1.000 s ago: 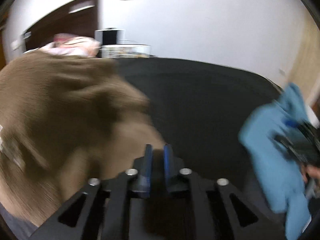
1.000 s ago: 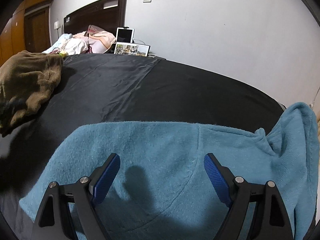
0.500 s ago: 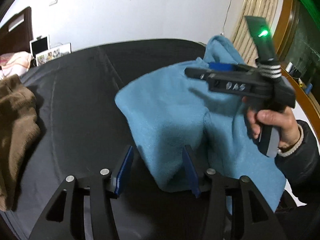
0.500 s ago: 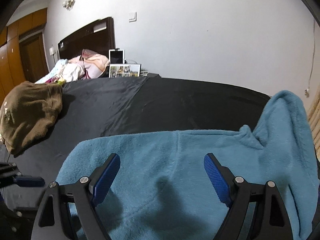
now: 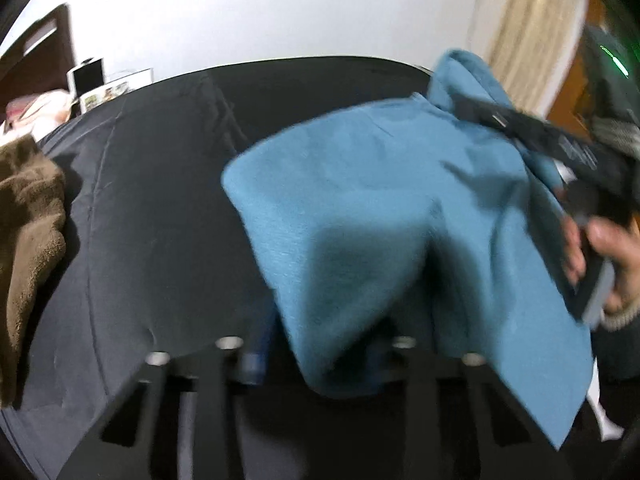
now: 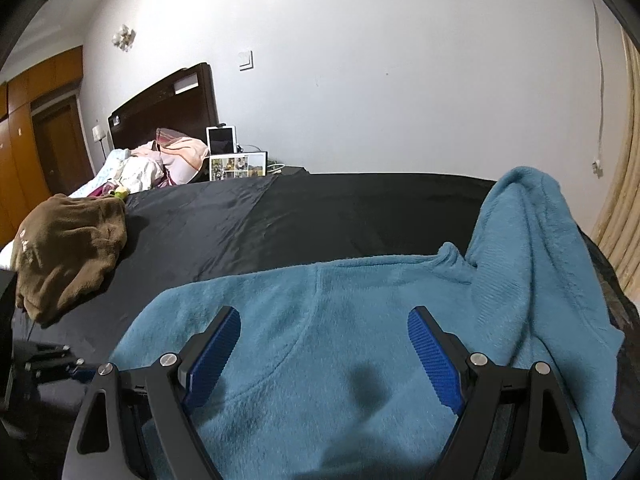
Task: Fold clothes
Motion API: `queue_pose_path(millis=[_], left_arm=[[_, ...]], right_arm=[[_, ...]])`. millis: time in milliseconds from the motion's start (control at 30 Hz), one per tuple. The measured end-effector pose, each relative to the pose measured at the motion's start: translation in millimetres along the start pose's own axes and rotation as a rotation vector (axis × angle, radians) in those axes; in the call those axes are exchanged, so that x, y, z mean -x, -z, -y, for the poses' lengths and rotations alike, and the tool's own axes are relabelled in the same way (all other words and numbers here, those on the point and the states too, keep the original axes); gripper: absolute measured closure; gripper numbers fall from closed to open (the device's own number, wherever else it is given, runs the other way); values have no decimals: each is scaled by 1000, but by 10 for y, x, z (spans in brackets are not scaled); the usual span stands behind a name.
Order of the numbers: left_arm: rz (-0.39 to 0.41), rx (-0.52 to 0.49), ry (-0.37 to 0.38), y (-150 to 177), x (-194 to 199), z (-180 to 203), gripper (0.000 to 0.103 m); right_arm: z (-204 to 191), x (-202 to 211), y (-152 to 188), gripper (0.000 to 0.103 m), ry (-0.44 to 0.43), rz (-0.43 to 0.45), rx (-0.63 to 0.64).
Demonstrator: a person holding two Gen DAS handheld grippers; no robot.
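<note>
Blue fleece garment (image 5: 360, 208) between left gripper's (image 5: 316, 356) closing jaws.

Both wrist views close, angled down across black bed (image 6: 320, 216); share blue garment (image 5: 360, 208).

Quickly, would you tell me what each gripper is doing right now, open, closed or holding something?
Left gripper: jaws have just been closing on a fold of the blue garment.
Right gripper: open, holding nothing, over the same garment.
</note>
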State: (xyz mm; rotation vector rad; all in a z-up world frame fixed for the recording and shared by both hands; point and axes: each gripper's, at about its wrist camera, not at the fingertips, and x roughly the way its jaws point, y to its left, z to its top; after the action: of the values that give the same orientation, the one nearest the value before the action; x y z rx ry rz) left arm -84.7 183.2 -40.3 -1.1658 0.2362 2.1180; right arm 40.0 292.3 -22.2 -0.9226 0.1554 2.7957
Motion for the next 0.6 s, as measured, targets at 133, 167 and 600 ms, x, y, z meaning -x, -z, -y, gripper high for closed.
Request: queue_pose_path(millis=[133, 167, 600], left_arm=[[37, 120, -25, -69, 80, -223, 94], [59, 131, -46, -86, 147, -266, 94], [355, 189, -374, -267, 1345, -887, 95]], right_arm=[[88, 132, 9, 15, 22, 14, -9], [115, 160, 5, 15, 29, 17, -13], [558, 168, 198, 15, 126, -80, -11]])
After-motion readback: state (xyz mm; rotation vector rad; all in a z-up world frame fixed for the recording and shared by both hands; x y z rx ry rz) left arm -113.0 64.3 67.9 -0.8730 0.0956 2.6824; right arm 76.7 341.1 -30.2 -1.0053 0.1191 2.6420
